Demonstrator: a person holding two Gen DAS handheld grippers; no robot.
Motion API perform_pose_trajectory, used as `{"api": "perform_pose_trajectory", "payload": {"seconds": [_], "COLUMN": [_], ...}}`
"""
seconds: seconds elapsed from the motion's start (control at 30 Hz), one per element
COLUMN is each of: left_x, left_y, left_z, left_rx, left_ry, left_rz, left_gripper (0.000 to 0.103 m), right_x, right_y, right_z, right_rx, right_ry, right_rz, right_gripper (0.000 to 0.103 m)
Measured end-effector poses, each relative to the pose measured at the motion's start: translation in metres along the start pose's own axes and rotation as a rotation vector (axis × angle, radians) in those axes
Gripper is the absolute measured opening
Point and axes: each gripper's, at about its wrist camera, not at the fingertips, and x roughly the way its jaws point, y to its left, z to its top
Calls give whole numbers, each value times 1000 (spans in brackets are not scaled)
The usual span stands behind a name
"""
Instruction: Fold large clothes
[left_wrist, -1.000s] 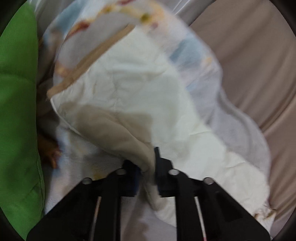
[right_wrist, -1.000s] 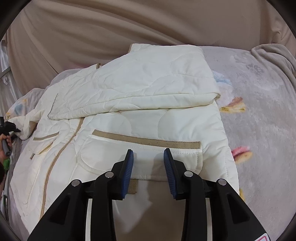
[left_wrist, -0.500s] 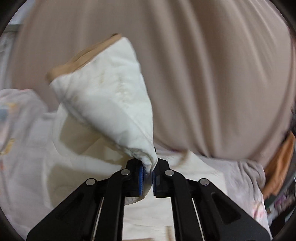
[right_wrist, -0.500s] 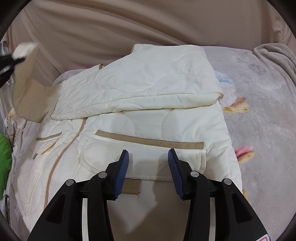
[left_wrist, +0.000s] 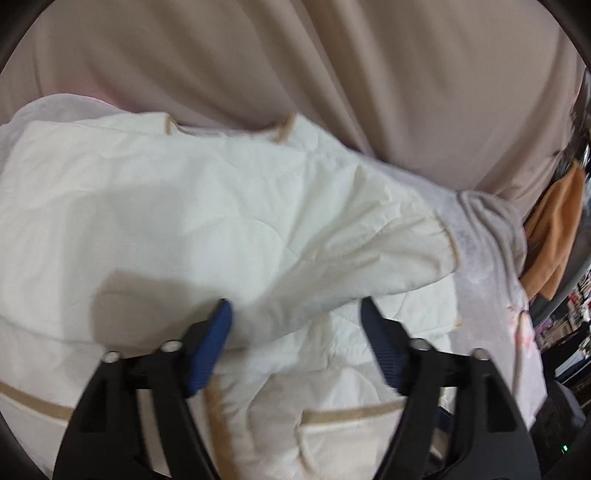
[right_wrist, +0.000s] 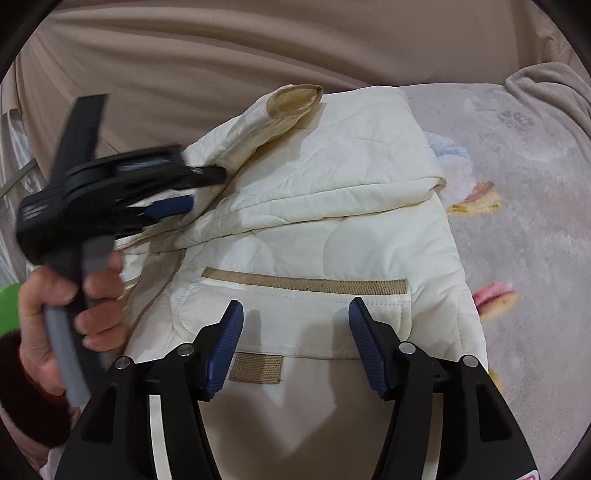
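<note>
A cream quilted jacket (right_wrist: 332, 236) with tan trim lies on a grey printed blanket (right_wrist: 524, 229). One sleeve (left_wrist: 332, 258) is laid across the jacket's body, its tan cuff (right_wrist: 295, 99) toward the far side. My left gripper (left_wrist: 295, 314) is open just above that sleeve, holding nothing; it also shows in the right wrist view (right_wrist: 199, 186), held by a hand. My right gripper (right_wrist: 295, 314) is open and empty above the jacket's lower front, near the tan-edged pocket (right_wrist: 306, 284).
A beige draped sheet (right_wrist: 258, 48) rises behind the blanket. An orange cloth (left_wrist: 554, 229) hangs at the far right in the left wrist view. A green object (right_wrist: 9, 310) sits at the left edge.
My left gripper carried the sleeve up and across the jacket, then opened and let it go on the body. My right gripper opened wider and stayed near the pocket.
</note>
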Motion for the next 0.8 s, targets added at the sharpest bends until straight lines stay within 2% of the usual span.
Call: {"api": "perform_pose_trajectory", "payload": {"seconds": [0.03, 0.13, 0.2, 0.33, 0.43, 0.5, 0.6, 0.63, 0.67, 0.7, 0.73, 0.77, 0.8], "left_x": [-11, -44, -56, -73, -83, -80, -68, -65, -62, -61, -63, -64, -64], "left_y": [9, 47, 86, 173, 221, 235, 245, 246, 243, 239, 236, 233, 230], "left_z": [-1, -2, -3, -4, -9, -8, -4, -2, 1, 5, 9, 12, 17], "left_rx": [-12, -66, -153, -389, -552, -605, -627, -626, -624, -615, -607, -596, -579], "left_ry": [-25, -60, -51, -47, -76, -83, -58, -51, -56, -67, -87, -110, -126], "left_rz": [3, 44, 66, 97, 72, 59, 52, 55, 50, 37, 51, 63, 73], "left_gripper": [87, 88, 88, 88, 88, 88, 87, 81, 73, 70, 67, 58, 52], "right_x": [-1, -6, -11, -19, -9, 3, 37, 47, 55, 62, 63, 55, 36], "right_y": [0, -3, -6, -17, -19, -20, -24, -22, -20, -15, -4, 5, 17], "right_z": [0, 2, 7, 35, 70, 87, 110, 113, 116, 120, 125, 130, 134], "right_rx": [3, 31, 68, 163, 182, 204, 276, 285, 286, 277, 251, 222, 168], "right_ry": [-2, -18, -30, -50, -46, -38, -6, 5, 21, 40, 53, 16, -67], "right_rz": [2, 0, 0, 69, 74, 68, 60, 53, 60, 84, 117, 134, 169], "right_gripper": [59, 59, 60, 60, 62, 62, 63, 55, 41, 8, 7, 7, 6]}}
